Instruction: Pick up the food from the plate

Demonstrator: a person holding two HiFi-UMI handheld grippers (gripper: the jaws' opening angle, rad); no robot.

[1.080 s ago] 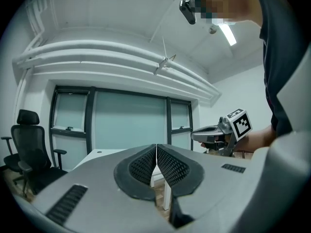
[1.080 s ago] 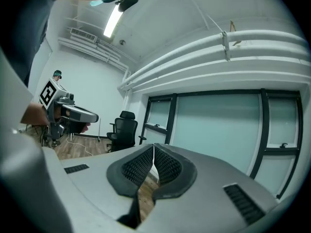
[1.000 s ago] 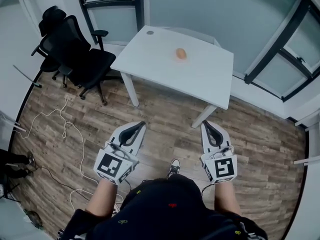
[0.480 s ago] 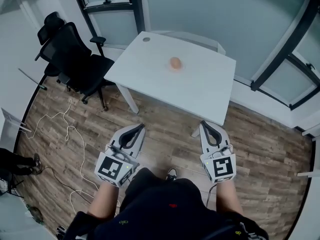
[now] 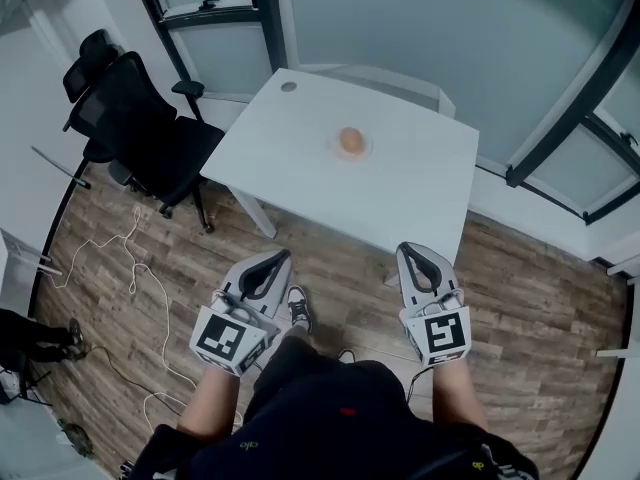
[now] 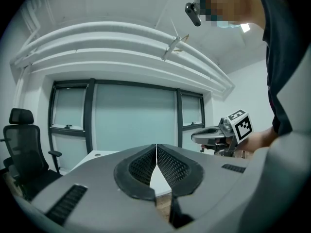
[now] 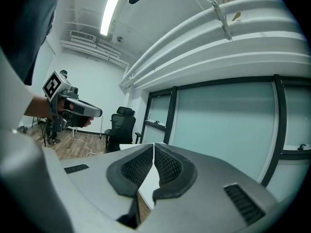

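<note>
The room was a small office with a plank floor (image 5: pixel 330 258) and frosted glass panels (image 5: pixel 420 28) along the far side. A white table (image 5: pixel 400 198) stood against that glass, and a black office chair (image 5: pixel 140 118) sat off its left corner. A pale cable (image 5: pixel 140 268) trailed over the boards below the chair.

I stood short of the table's near edge, a claw in each hand, both held out roughly level toward it. My left gripper (image 5: pixel 283 256) was clenched, its ribbed pads meeting along one line with nothing caught between them. My right gripper (image 5: pixel 408 250) was clenched the same way and just as empty.

As I judged it, the task had barely begun: nothing was lifted, and neither claw was over the tabletop. Closing in, opening a claw, and taking hold all remained.

The food (image 5: pixel 350 140) lay near the table's middle, well apart from both claws. It was one small, rounded, orange-brown piece on a pale plate (image 5: pixel 364 151) that hardly showed against the white top. I couldn't tell what kind of food it was.
</note>
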